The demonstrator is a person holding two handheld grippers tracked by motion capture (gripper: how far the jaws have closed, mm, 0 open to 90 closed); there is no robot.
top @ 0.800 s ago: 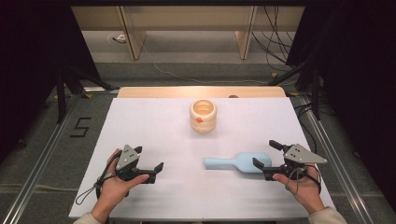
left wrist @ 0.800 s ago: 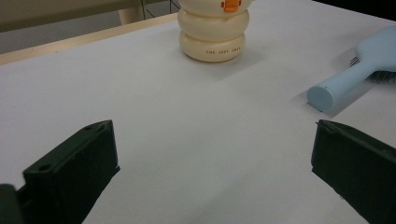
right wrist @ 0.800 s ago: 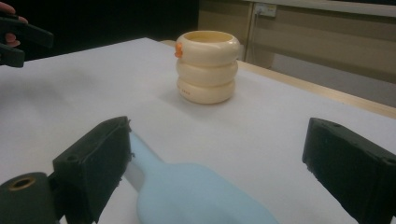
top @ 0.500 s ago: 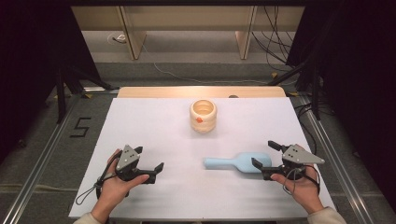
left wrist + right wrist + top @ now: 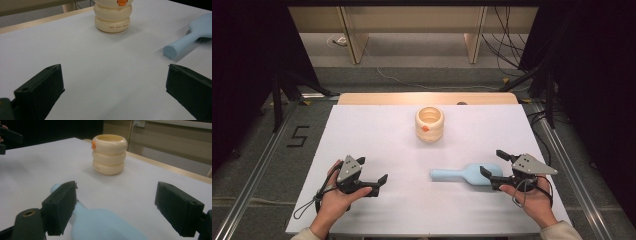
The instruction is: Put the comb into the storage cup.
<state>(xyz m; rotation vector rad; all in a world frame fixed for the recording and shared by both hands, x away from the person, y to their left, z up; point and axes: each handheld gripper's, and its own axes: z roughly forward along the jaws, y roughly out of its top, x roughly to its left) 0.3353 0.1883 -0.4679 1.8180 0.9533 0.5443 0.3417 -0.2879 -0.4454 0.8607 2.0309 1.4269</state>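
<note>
Broadly, the counter (image 5: 377,135) carries a white sheet over its whole working area, with a strip of bare wood showing along the far edge.

Light blue hairbrush (image 5: 468,174): lies flat on the sheet at the near right, handle pointing toward the person's left, head toward the right tool. In the left gripper view the round handle end (image 5: 172,50) and the bristles along the edge of the head are visible. In the right gripper view the back of the brush head (image 5: 100,225) sits low between the jaws, close against the left-hand jaw; the other jaw stands well clear of it.

Cream ringed cup (image 5: 429,123): upright near the middle of the far half, three stacked bulges, open top, small orange mark on the side. Well apart from the brush and from both tools.

Right tool (image 5: 499,165): held in the person's right hand at the near right edge, jaws spread wide on either side of the brush head, released, not pressing on it.

Left tool (image 5: 373,172): held in the left hand at the near left, jaws spread wide over bare sheet, released, nothing between them. Well apart from the brush handle.
</note>
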